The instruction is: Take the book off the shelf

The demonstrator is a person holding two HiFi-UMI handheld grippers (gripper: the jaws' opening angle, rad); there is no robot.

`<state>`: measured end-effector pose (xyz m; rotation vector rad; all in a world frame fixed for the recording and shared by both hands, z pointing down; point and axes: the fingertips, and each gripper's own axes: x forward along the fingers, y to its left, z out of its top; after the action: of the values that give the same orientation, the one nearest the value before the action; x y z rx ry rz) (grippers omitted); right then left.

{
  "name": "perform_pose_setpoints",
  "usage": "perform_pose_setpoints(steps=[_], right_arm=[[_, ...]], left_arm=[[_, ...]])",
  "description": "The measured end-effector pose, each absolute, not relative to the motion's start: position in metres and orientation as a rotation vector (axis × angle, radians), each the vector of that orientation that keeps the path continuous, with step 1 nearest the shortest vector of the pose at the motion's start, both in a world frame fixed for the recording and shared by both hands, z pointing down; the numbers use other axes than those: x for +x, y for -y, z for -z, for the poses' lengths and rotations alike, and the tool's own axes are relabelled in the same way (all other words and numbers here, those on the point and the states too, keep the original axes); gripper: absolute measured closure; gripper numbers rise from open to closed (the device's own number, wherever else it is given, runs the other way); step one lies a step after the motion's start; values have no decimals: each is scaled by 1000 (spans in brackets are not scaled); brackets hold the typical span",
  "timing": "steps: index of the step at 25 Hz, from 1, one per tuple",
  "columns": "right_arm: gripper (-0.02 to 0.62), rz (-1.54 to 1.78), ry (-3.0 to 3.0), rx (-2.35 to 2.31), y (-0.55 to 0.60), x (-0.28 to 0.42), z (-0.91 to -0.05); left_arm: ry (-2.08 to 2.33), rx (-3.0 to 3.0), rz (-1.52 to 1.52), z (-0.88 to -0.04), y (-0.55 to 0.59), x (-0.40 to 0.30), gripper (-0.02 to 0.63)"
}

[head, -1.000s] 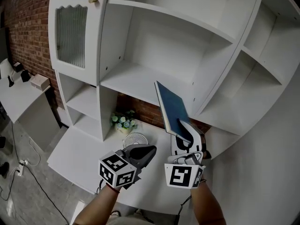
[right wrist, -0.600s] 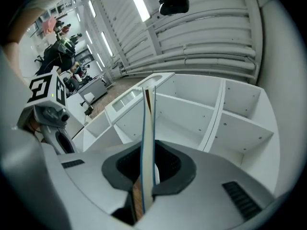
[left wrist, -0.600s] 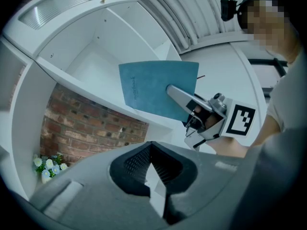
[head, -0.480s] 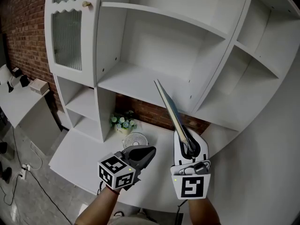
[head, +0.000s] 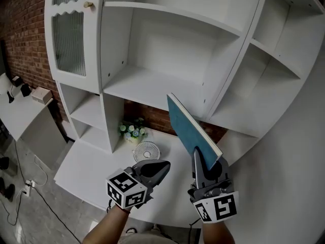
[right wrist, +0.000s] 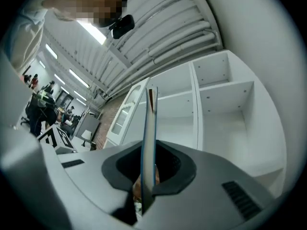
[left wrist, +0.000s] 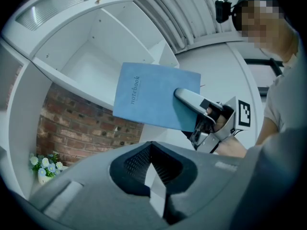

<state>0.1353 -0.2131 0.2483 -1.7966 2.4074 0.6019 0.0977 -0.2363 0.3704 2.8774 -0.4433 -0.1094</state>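
Nearest, the right gripper (head: 206, 162) has its jaws clamped narrowly on the lower corner of the blue book (head: 192, 130), one jaw on each cover. The book rises from that grip toward 11 o'clock, in the air in front of the white shelf (head: 147, 88). At the right gripper's 9 o'clock, the left gripper (head: 161, 166) has its jaws together and empty. Farther off, at its 12 o'clock, are a small fan (head: 146, 151) and flowers (head: 133, 131).
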Motion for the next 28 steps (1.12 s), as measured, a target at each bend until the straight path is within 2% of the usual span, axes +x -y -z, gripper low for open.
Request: perform_pose_setpoints(steps=[13, 28], right_arm=[[543, -6, -2448, -1595, 219, 142, -328], [541, 243, -2507, -1437, 226, 136, -399]], left_arm=[[427, 2869, 44, -396, 216, 98, 598], [430, 2863, 58, -430, 209, 87, 598]])
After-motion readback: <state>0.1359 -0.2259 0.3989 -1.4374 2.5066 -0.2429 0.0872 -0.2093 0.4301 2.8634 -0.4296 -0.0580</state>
